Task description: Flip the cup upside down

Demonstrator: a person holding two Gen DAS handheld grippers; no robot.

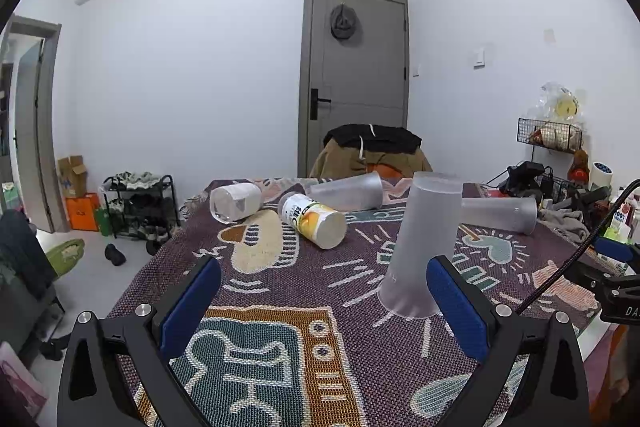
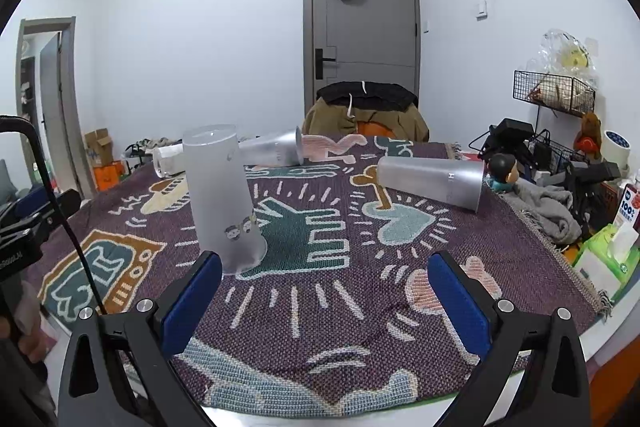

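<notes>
Frosted cup (image 1: 420,247) stands mouth-down on counter (image 1: 280,291); flip looks done. Left hand-held gripper (image 1: 324,311) & right hand-held gripper (image 2: 325,303) both apart, empty. Next: back off w/o nudging it.

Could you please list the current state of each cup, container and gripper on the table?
Standing frosted cup: upside down, mouth on the tablecloth.
Far frosted cup: on its side.
Right frosted cup: on its side.
Clear jar: on its side.
Yellow-labelled bottle: on its side.
Left gripper: open, empty.
Right gripper: open, empty.
</notes>
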